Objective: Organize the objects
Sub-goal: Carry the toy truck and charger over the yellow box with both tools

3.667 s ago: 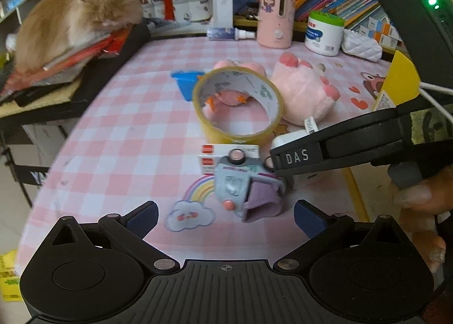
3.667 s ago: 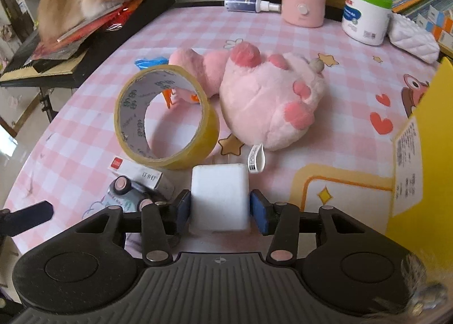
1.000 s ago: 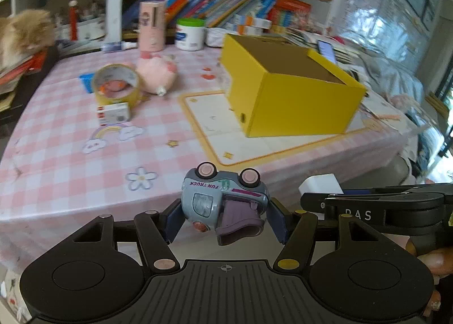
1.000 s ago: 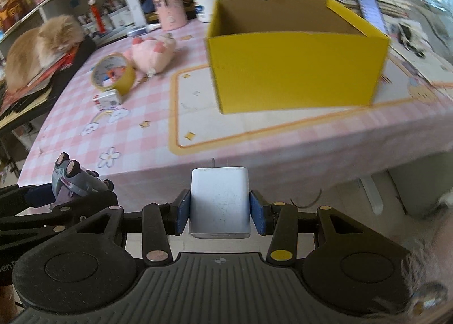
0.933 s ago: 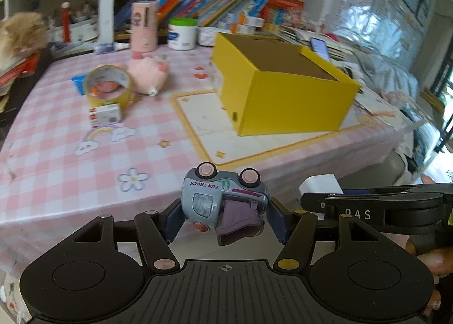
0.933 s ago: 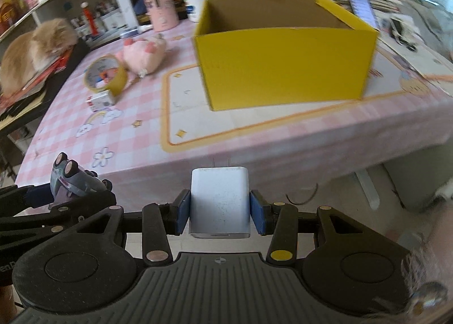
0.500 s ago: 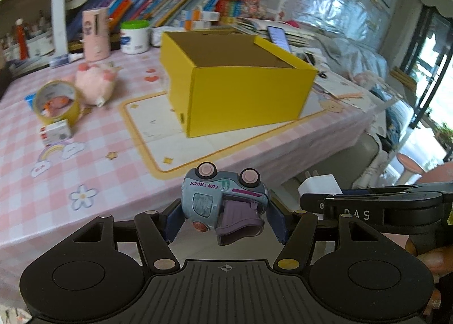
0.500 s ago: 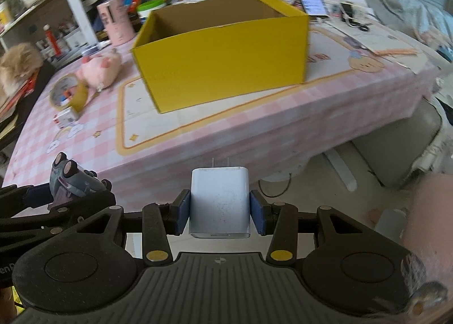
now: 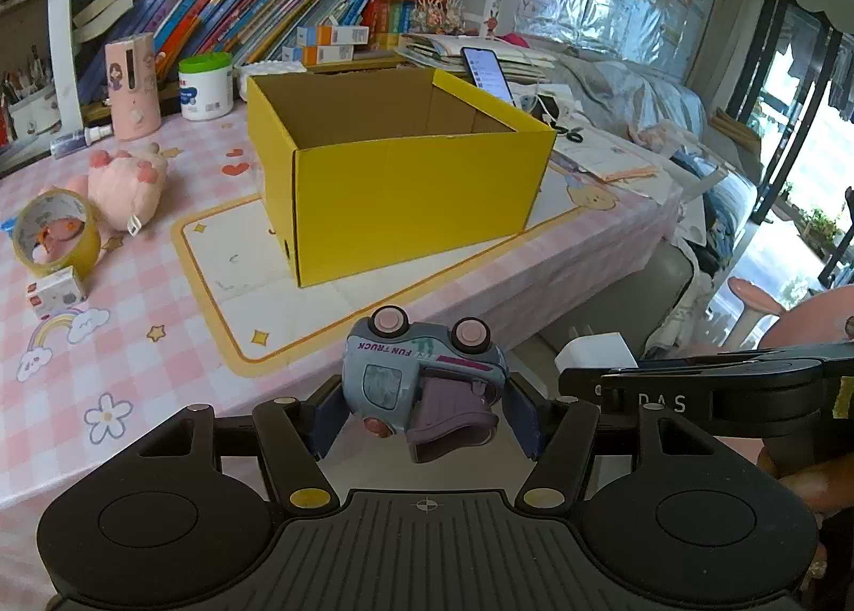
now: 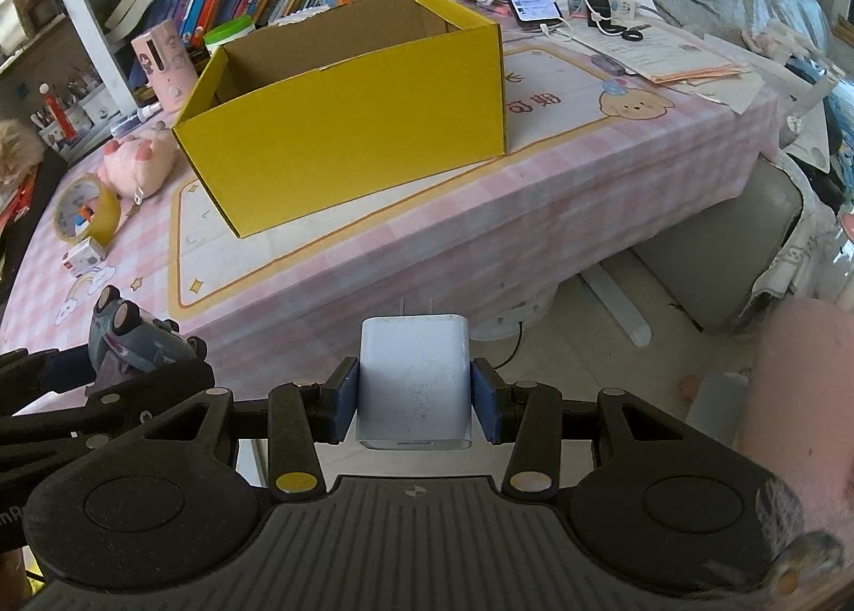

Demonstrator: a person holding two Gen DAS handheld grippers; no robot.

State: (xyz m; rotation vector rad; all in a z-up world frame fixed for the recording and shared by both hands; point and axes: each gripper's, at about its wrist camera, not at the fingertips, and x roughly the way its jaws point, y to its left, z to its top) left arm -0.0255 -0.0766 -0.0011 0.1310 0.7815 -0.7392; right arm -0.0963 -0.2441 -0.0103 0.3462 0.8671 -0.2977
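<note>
jaws of the left gripper (image 9: 427, 411) are closed on a toy truck (image 9: 421, 379), held on its side by roof and underside, wheels up; jaws of the right gripper (image 10: 415, 400) are clamped on the flat flanks of a white charger (image 10: 413, 387), prongs forward. both are held off the desk (image 10: 614, 195) edge, well short of the open yellow box (image 10: 347, 125). both are judged light and rigid; the charger's smooth shell may slip, while the truck's purple flap looks loose and is best avoided.
</note>
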